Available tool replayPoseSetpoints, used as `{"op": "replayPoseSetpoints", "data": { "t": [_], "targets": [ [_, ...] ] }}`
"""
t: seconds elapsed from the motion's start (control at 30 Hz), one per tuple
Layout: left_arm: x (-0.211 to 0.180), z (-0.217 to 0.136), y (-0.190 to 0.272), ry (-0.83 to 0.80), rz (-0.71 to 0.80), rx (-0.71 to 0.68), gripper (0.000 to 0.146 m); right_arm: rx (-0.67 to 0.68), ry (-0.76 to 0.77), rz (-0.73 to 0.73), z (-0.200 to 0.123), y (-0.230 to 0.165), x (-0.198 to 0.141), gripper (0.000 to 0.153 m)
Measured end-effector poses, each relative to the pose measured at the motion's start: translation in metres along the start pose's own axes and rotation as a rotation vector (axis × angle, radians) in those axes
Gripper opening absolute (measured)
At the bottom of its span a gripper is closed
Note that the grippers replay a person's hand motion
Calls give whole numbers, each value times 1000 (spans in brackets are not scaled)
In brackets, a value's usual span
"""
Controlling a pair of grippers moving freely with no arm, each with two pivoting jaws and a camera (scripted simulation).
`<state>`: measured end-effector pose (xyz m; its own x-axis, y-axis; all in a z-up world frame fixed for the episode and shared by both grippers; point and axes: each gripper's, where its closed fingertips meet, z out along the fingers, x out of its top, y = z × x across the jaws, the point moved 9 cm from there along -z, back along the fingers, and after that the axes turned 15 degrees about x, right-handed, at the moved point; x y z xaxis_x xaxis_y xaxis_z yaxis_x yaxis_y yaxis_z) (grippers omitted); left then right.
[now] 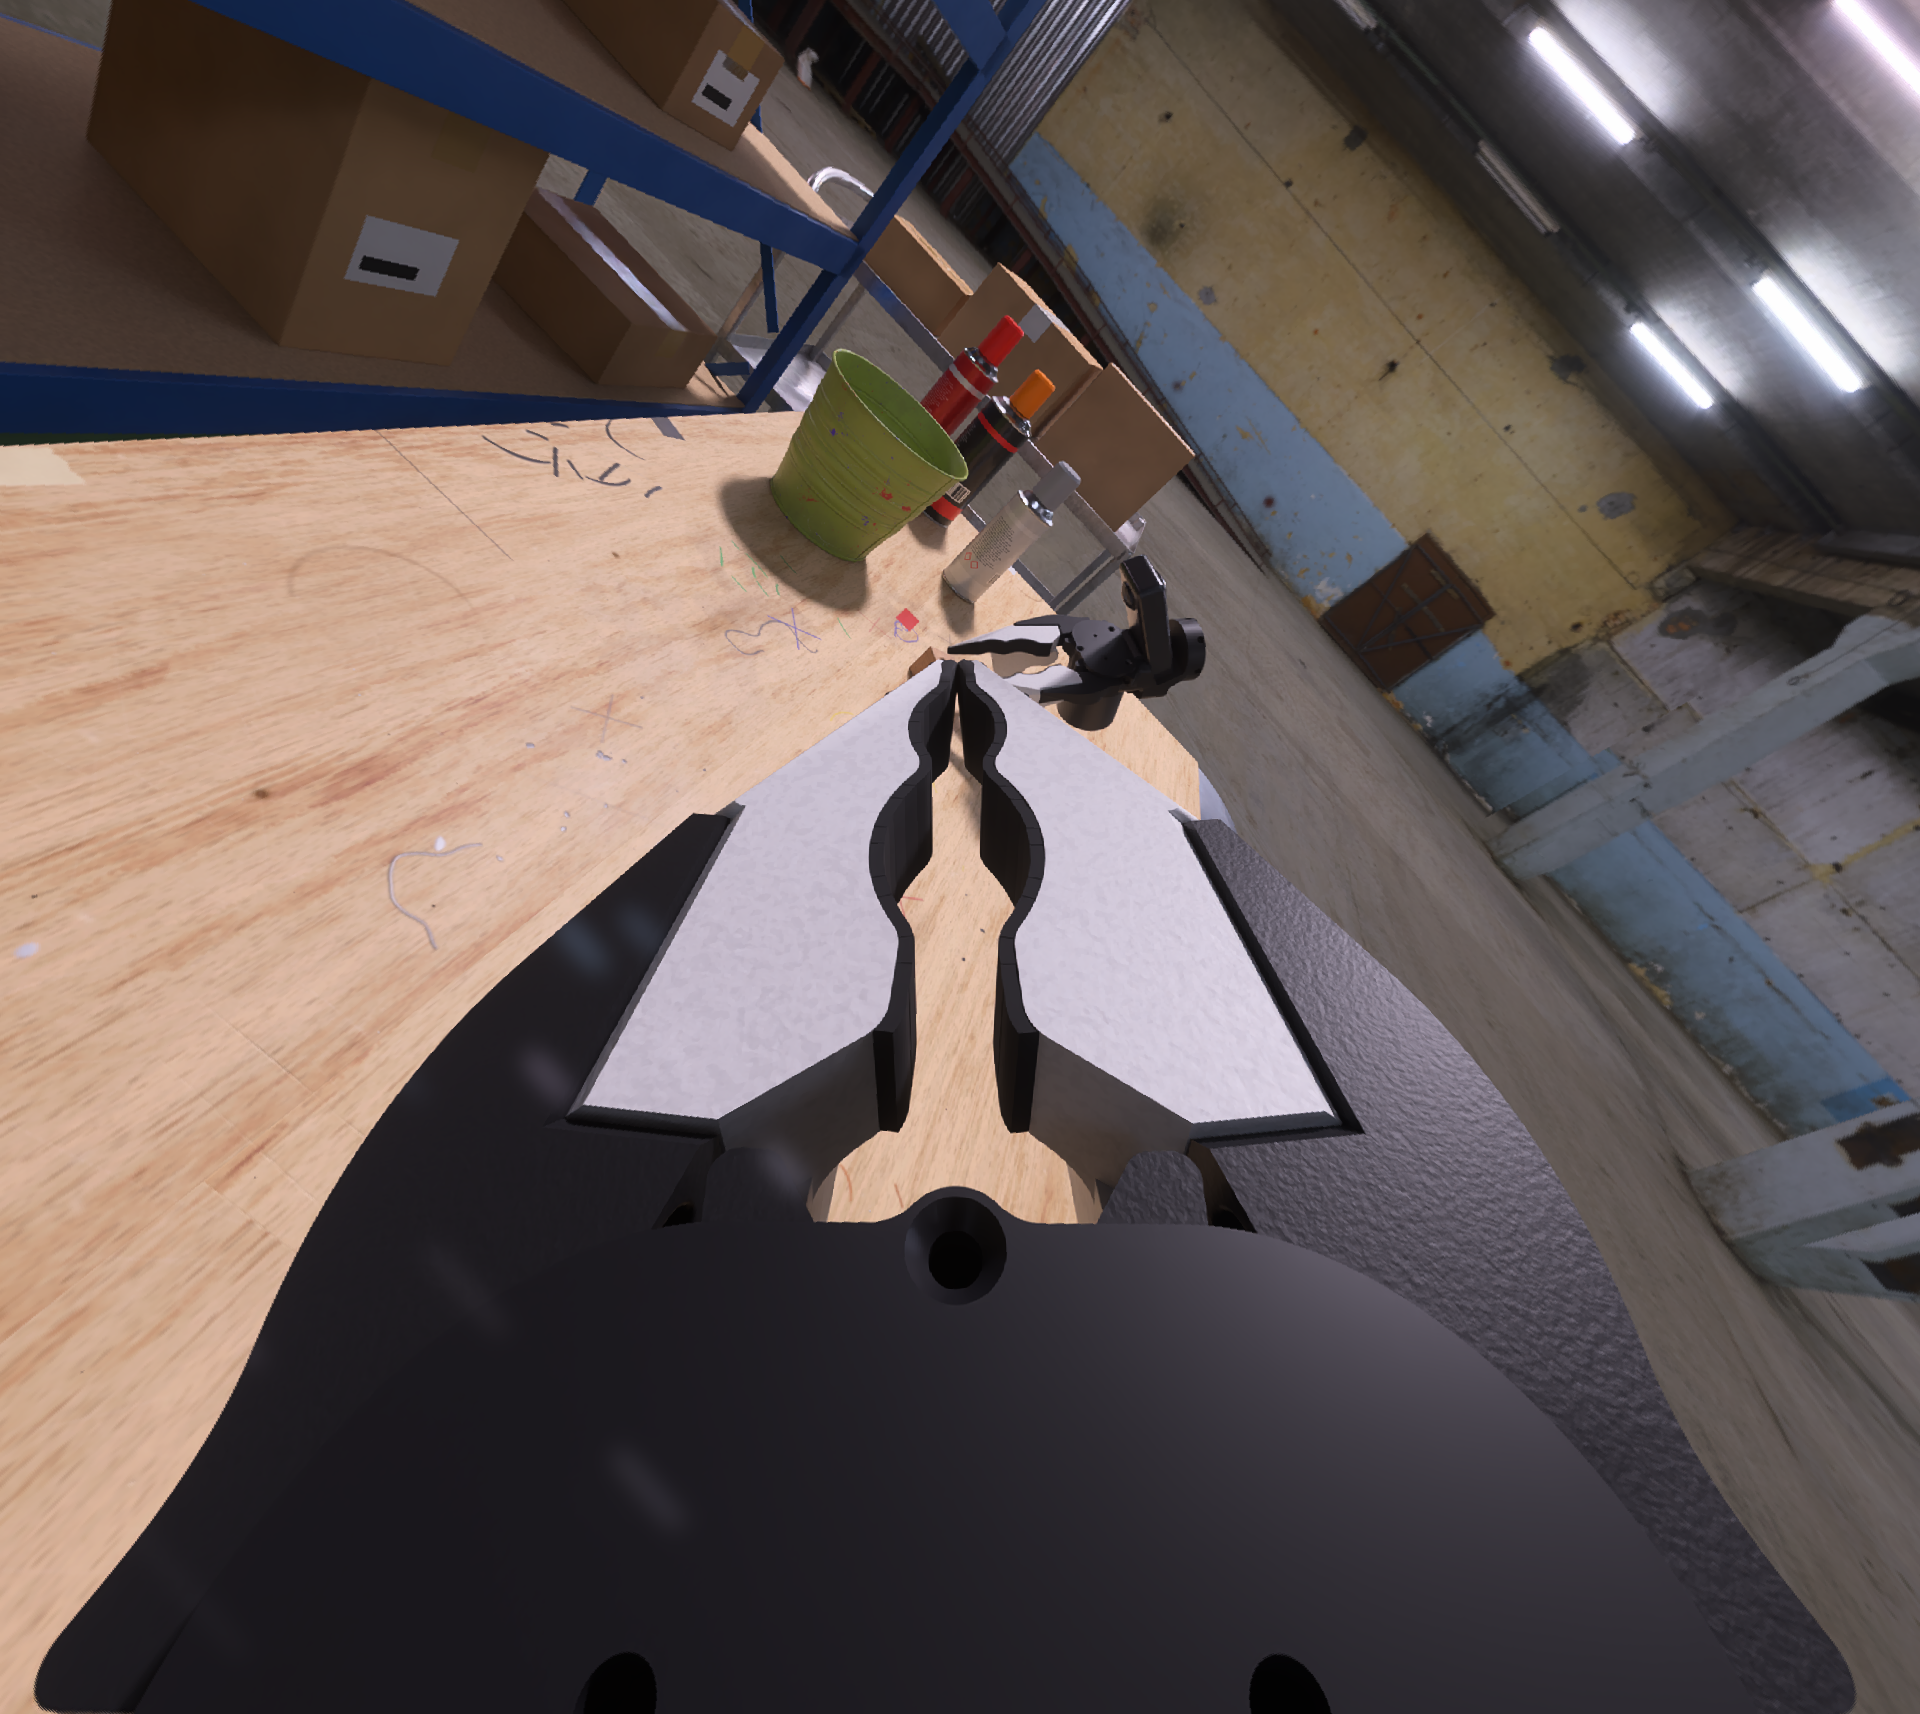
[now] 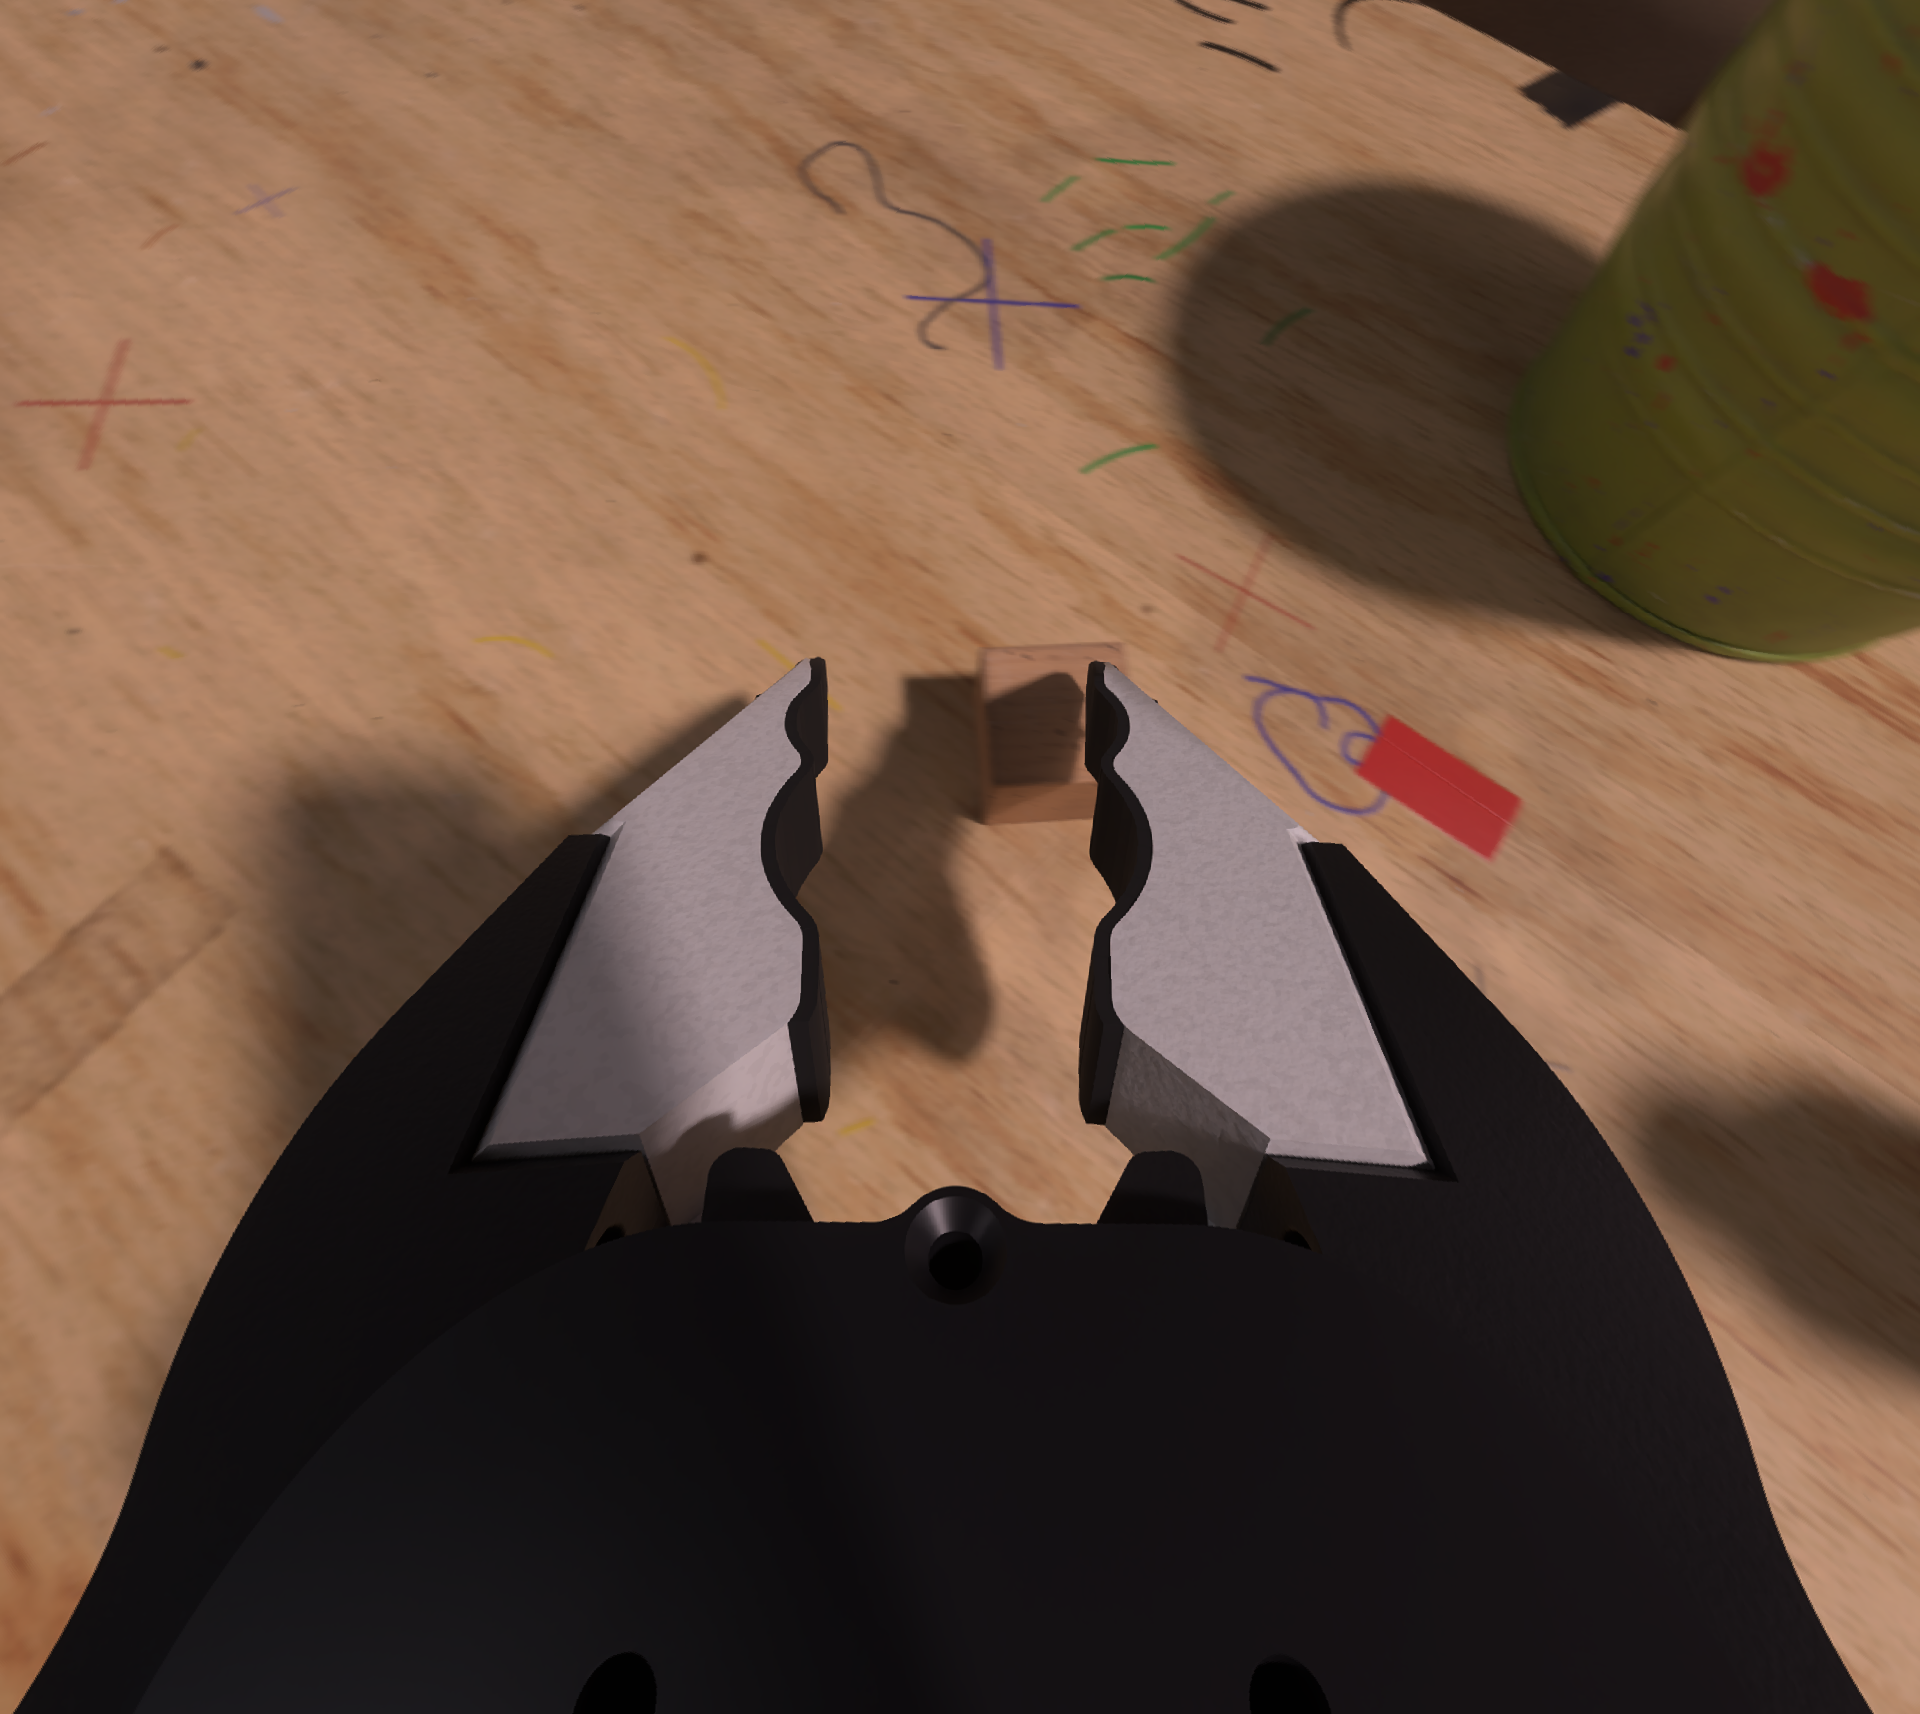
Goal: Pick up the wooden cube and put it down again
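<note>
The small wooden cube (image 2: 1039,745) sits on the plywood table (image 2: 520,314). My right gripper (image 2: 956,677) is open. The cube shows in the gap between its fingertips, close to the right-hand finger (image 2: 1195,885), which hides its right edge. I cannot tell whether they touch. In the left wrist view the cube (image 1: 922,663) is a small brown spot just beyond my left gripper (image 1: 956,675), which is shut and empty above the table. The right gripper (image 1: 1013,662) also shows there, farther off near the table's right edge.
A green bucket (image 2: 1745,365) (image 1: 868,459) stands right of the cube. Spray cans (image 1: 982,407) stand behind it and a white can (image 1: 992,547) beside it. A flat red patch (image 2: 1439,786) lies near the cube. Blue shelving with cardboard boxes (image 1: 312,189) stands beyond the table.
</note>
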<state>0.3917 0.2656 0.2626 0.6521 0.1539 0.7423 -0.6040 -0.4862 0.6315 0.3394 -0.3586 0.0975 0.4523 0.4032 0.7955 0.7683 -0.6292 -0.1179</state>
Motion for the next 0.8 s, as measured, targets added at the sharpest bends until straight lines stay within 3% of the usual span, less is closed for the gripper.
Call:
{"op": "replayPoseSetpoints", "data": {
  "t": [0.27,0.47,0.73,0.8],
  "targets": [
    [0,-1,-1,2,-2,4,0,56,-52,62,11,28,-22,59],
    [-1,4,-5,-12,-15,7,0,69,-34,56,9,32,-24,50],
    [-3,8,-6,-24,-17,10,0,59,-61,9,10,34,-22,65],
    [-3,8,-6,-26,-19,10,0,77,-52,22,11,36,-22,60]
  ]
}}
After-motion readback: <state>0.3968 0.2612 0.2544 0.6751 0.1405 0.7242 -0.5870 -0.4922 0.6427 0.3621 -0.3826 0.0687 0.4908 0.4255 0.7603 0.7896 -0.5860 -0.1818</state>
